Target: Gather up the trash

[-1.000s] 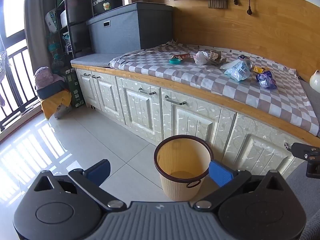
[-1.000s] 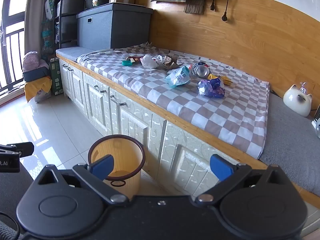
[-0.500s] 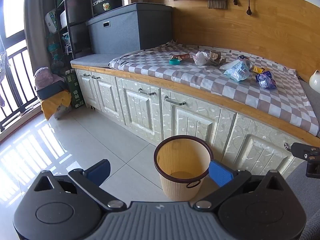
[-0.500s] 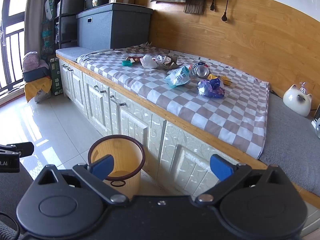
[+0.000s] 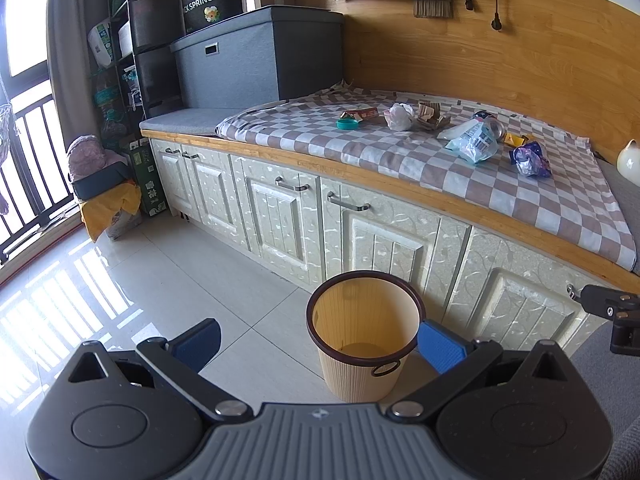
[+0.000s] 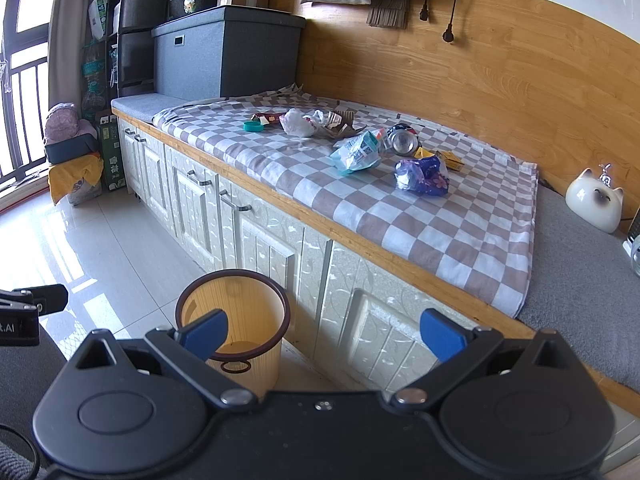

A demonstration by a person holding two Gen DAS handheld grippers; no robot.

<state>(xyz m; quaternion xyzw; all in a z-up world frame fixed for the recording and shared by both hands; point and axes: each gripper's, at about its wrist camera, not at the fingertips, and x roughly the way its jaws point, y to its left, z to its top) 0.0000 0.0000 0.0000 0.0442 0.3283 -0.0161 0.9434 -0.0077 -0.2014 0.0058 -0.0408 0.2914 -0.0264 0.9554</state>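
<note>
Checkered cloth on the counter carries the trash, well ahead of both grippers; left gripper and right gripper spread apart, empty. Bin stands just ahead, cabinet doors behind it.

The left gripper is held level with its blue-padded fingers spread wide and nothing between them. The right gripper is posed the same way, fingers wide apart and empty, beside the left.
</note>
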